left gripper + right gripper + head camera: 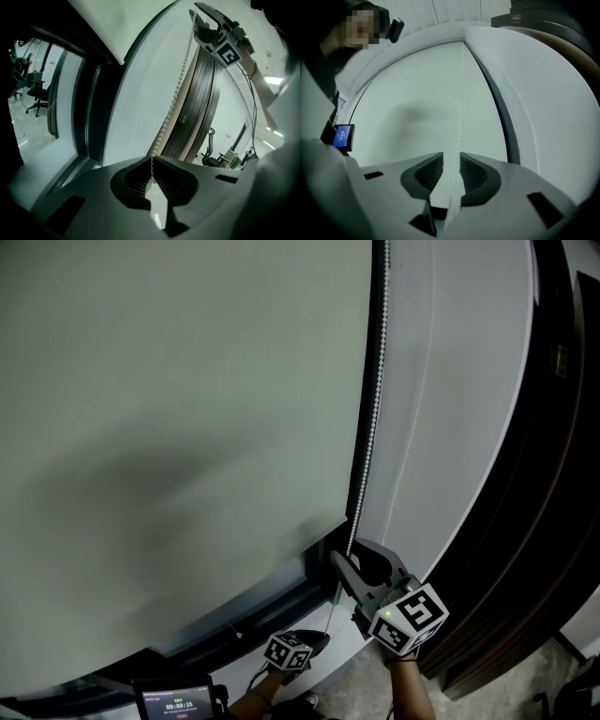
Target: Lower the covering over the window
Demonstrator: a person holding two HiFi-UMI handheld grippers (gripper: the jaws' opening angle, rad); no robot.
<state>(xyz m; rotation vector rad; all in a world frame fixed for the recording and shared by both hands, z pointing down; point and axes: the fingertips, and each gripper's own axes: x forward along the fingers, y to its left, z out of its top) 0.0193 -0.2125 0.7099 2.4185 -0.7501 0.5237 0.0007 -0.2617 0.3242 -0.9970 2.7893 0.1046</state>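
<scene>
Roller blind: hanging over most of the window, bottom edge ending just above the dark sill. Bead chain: running down beside the blind's right edge. Left gripper: lower on the chain, jaws pinching it. Right gripper: higher up, jaws standing apart, chain passing between them ungripped.

The blind looks like smooth, matt pale cloth. At its three o'clock, the bead chain seems white plastic. The left gripper and right gripper are matt grey plastic, jaws ribbed.
</scene>
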